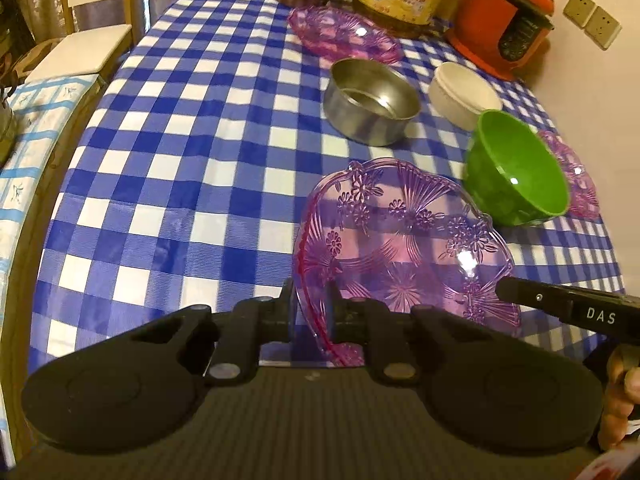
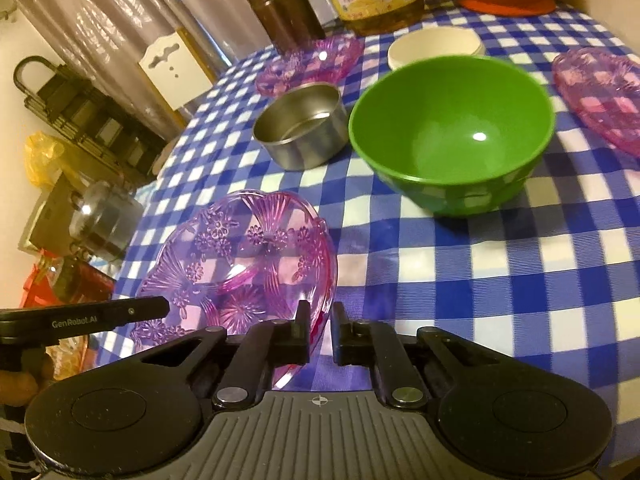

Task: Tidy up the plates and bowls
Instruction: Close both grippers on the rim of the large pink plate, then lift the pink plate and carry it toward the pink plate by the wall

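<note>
Left wrist view: table point(image 1: 180, 160) fills frame; patterned plate point(image 1: 404, 248) lower centre, plastic bowl point(image 1: 516, 172) to its upper right, metal bowl point(image 1: 372, 100) above centre, lidded bowl point(image 1: 464, 94) right of it, rice cooker point(image 1: 504, 16) top right

Warm, dim indoor light casts glare spots inside the green bowl point(image 2: 452, 132), while fisheye distortion bends and softens the edges.
</note>
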Available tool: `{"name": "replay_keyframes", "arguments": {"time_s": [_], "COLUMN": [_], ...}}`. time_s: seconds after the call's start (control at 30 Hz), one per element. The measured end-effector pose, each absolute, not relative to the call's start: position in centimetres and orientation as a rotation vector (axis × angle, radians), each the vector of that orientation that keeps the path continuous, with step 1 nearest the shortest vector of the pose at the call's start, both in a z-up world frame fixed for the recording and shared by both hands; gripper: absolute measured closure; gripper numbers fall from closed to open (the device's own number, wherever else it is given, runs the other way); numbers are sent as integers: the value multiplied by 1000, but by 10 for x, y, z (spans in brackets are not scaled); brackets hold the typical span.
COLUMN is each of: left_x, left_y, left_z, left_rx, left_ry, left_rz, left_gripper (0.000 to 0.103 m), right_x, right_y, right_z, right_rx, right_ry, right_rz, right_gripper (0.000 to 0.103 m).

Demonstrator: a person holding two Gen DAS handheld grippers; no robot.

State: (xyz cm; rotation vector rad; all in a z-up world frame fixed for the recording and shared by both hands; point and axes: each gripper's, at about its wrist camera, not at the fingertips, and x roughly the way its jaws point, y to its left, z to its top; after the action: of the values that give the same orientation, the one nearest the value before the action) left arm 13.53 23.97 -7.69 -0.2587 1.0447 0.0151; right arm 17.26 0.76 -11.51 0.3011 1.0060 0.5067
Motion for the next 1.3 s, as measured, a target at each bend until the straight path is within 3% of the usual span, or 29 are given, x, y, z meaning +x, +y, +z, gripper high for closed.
{"name": "replay_keyframes", "arguments": {"time_s": [0.57,1.3], "left_x": [117,170], "left_y": [143,-1], "left_z": [-8,12], "left_rx": [-230,-183], "left_ry": [934,888], "left_rz": [-104,-280], "left_gripper": [91,91], "right_x": [125,116], "right_y": [-91,-231], "right_z": [-57,-19], "right_rx": [383,438], "right_ry": [879,746], "right_rz": [413,202], "right_gripper": [93,94]}}
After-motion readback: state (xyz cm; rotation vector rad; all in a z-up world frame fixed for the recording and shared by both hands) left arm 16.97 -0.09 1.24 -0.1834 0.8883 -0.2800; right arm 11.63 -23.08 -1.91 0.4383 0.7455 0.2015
